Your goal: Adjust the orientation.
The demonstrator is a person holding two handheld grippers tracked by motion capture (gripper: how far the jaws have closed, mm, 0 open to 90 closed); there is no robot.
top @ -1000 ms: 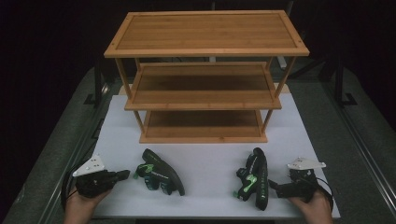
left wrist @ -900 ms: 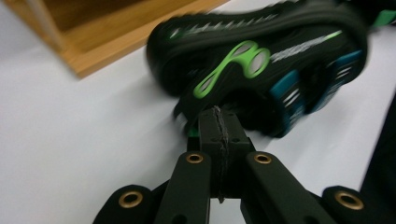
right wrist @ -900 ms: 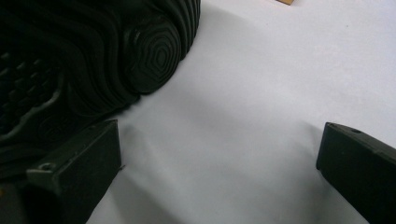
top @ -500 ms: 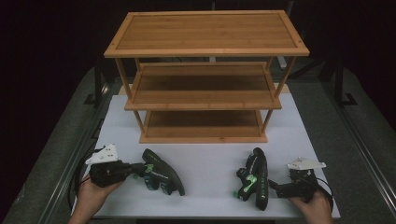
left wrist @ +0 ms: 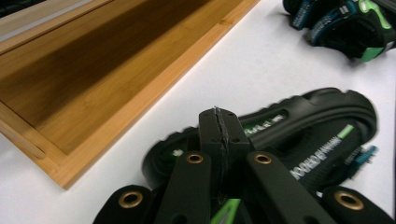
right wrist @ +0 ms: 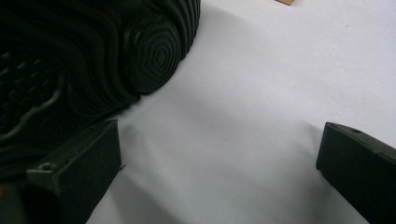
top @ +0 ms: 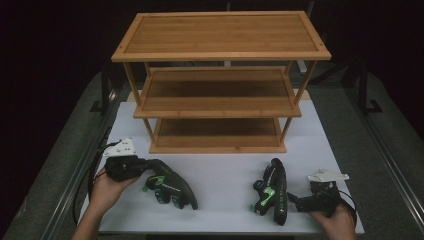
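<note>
With my left gripper (top: 145, 168) pinched shut at the heel of the left sandal (top: 172, 183) on the white mat (top: 220, 175), I rest my right gripper (top: 295, 201), jaws wide and empty, beside the right sandal (top: 272, 192), ready to shelve both on the rack (top: 220, 107).

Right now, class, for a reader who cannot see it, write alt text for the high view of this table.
A three-tier wooden rack stands at the back of a white table, with two black sandals with green trim lying in front. The left tool, jaws shut, meets the left sandal; the right tool sits by the right sandal.
</note>
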